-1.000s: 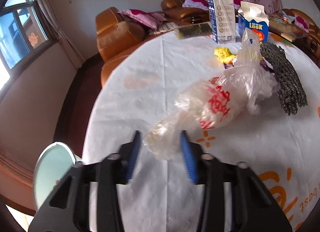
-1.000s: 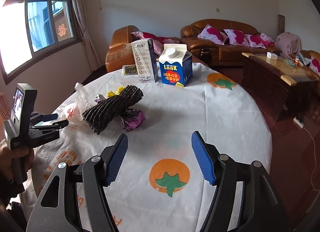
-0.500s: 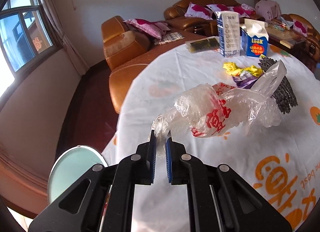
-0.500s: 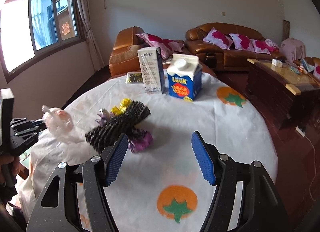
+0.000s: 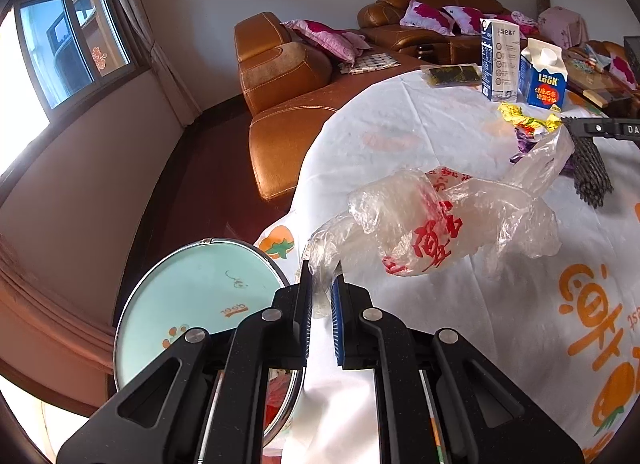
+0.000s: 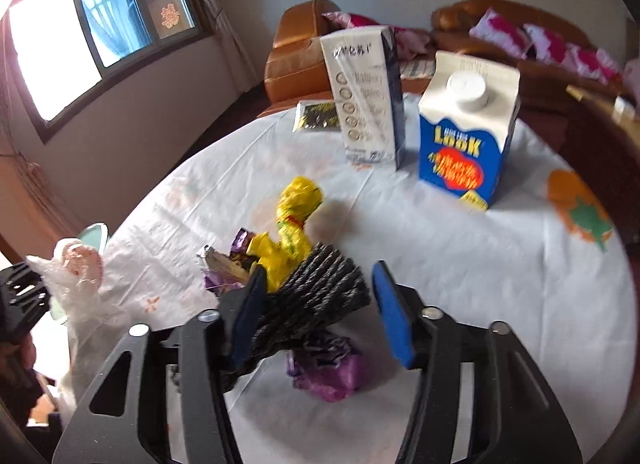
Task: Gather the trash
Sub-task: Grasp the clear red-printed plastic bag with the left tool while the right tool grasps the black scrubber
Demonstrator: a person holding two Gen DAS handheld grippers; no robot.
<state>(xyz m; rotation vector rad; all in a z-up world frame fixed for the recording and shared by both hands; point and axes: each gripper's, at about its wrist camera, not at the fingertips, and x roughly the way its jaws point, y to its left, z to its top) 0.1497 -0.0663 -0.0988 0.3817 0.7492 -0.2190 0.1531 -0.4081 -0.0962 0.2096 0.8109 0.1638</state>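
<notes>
- The left gripper is pinched tight on one end of a crumpled clear plastic bag with red print; the rest of the bag hangs out ahead of the jaws, over the near edge of the round table.
- Below and left of that gripper, beside the table edge, stands a bin with a pale green round lid.
- The right gripper has just been closing. Its jaws are still partly spread around the end of a dark knitted mesh sleeve; the left pad looks to be against it, the right pad stands clear.
- A purple wrapper lies under the mesh, just beside it. A yellow wrapper lies just beyond, with another purple scrap to its left.
- Farther back on the white cloth stand a tall white carton and a blue-and-white gable-top carton, close together; a flat dark packet lies behind the tall one.
- From the right wrist view the bag shows at far left, held up off the cloth.
</notes>
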